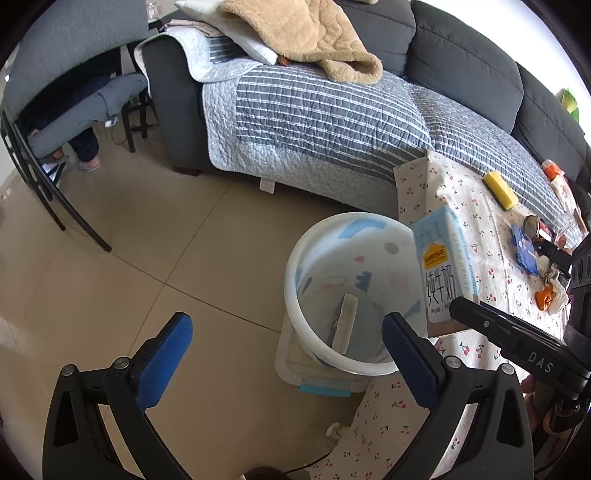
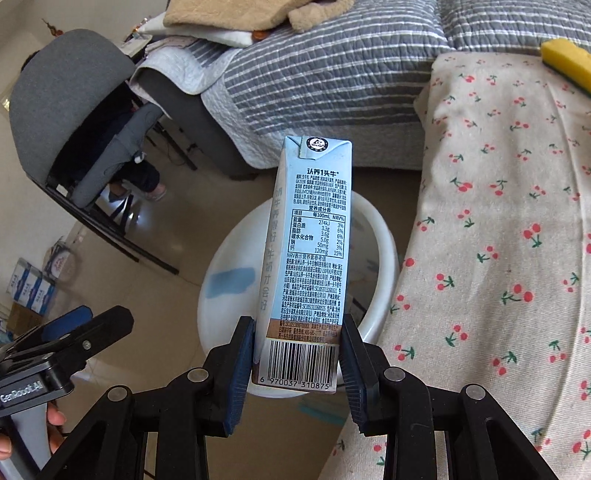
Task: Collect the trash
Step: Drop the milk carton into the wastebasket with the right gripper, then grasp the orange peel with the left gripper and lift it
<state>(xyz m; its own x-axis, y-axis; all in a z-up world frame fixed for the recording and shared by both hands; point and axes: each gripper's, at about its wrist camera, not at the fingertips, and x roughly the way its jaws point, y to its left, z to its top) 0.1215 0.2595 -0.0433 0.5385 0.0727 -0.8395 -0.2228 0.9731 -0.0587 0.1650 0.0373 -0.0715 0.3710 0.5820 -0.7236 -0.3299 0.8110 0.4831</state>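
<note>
We hold the milk carton in our right tool, its two blue pads pressed against the carton's narrow sides just above the barcode end, the printed nutrition panel facing the right wrist camera. The carton hangs above the open mouth of the white bin, which stands on the tiled floor just beside the bench with its cherry-print cloth. In the left wrist view the same carton sits at the bin's near rim, tilted, with the right tool's black arm reaching in from the bench side. A pale flat strip of trash leans inside the bin. Our left tool is spread wide and holds nothing, hovering over the floor on the near side of the bin. On the bench lie a yellow sponge, a can on its side, a blue wrapper and crumpled white and orange scraps. Behind the bin runs a grey sofa covered by a striped quilt and a tan blanket.
</note>
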